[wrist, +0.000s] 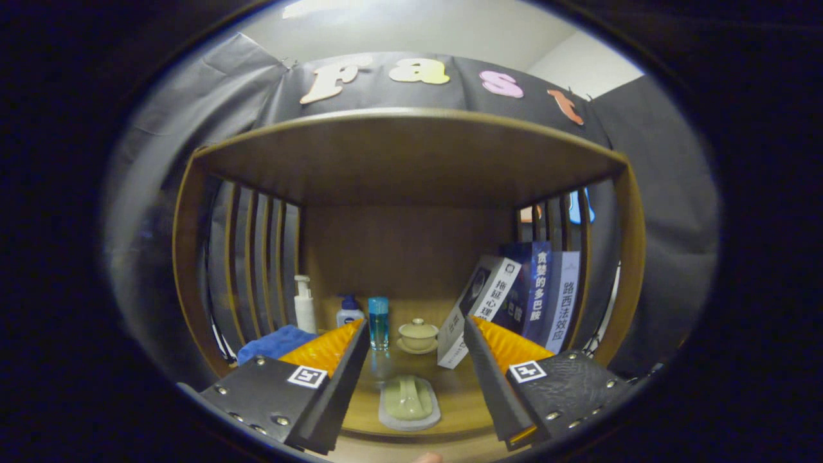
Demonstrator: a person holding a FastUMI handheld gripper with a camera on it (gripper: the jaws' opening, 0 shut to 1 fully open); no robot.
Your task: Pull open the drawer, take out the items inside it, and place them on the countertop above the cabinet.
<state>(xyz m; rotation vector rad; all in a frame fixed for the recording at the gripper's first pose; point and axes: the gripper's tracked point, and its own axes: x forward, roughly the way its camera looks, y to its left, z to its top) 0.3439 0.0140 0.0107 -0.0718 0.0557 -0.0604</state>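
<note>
- Gripper [416,360] spread wide, holding nothing, aimed level into open shelf unit [405,161].
- Drawer not identifiable from this angle; presumably below countertop [411,392], toward 6 o'clock.
- Between fingers at 12 o'clock: pale green soap dish [409,402] nearest, then lidded teacup [418,335] and blue bottle [379,321].
- At 10 o'clock: pump bottles [305,303] and blue cloth [276,342]. At 2 o'clock: leaning books [514,302].
- Recommended: tilt down toward 6 o'clock, locate drawer front, keep fingers wide until handle sits between them.
- Reserve bare counter near soap dish for items; avoid knocking teacup.
</note>
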